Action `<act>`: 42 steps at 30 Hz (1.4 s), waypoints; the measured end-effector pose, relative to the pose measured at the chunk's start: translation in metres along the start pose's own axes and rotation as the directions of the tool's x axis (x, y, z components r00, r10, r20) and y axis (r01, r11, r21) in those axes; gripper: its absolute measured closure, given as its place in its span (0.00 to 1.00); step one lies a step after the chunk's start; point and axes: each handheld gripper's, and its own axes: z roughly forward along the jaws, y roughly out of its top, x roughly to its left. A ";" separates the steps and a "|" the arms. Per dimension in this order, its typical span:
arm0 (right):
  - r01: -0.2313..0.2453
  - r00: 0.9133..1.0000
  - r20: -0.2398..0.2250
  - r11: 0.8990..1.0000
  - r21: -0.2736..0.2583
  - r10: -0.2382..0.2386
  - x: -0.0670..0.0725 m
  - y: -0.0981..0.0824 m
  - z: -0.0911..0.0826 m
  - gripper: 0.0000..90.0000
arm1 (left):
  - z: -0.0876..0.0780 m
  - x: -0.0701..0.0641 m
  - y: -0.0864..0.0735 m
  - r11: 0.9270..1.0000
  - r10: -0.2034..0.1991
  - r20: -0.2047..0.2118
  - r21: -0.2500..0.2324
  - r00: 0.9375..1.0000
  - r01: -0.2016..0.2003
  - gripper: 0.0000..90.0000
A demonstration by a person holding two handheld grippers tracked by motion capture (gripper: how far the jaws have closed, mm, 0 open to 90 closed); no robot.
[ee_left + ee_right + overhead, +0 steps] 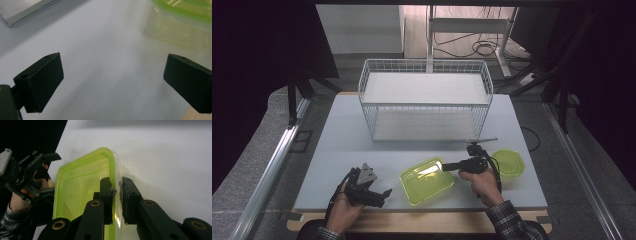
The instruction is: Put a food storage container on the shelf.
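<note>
Right tool clamped on the container rim, left tool idle.
Left tool (371, 192) sits near the counter's (342, 145) front edge, jaws wide, nothing between them. Rectangular green container (426, 180), front-centre, has its right wall pinched by the right tool (448, 167); looks like the grasp step, next move needs a level lift, probably toward the wire basket (424, 100) at the back edge. Count: two green containers, second one (509, 163) front-right; one basket.

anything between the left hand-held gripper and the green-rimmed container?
Nothing. In the high view, bare table separates the left hand-held gripper from the container; the left gripper view agrees.
</note>
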 end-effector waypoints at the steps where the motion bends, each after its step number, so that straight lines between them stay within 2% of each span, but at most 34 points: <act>1: -0.003 1.000 -0.002 1.000 -0.008 0.003 0.000 0.001 -0.002 0.89 | 0.000 0.001 0.000 1.000 -0.004 0.000 0.001 1.000 0.004 0.03; 7: -0.005 1.000 -0.016 0.999 -0.051 0.005 0.004 0.006 -0.012 0.89 | 0.000 0.003 -0.001 1.000 -0.014 -0.010 0.010 1.000 0.014 0.03; 21: -0.002 0.999 -0.044 0.994 -0.112 -0.003 0.015 0.024 -0.030 0.89 | -0.001 0.005 -0.002 1.000 -0.020 -0.013 0.006 1.000 0.020 0.03; 29: 0.018 0.998 -0.064 0.989 -0.148 -0.028 0.028 0.042 -0.043 0.89 | -0.001 0.005 -0.002 1.000 -0.020 -0.011 0.004 1.000 0.020 0.03; 42: 0.051 0.996 -0.066 0.981 -0.189 -0.065 0.053 0.070 -0.062 0.89 | -0.002 0.005 -0.002 1.000 -0.020 -0.012 0.002 1.000 0.020 0.03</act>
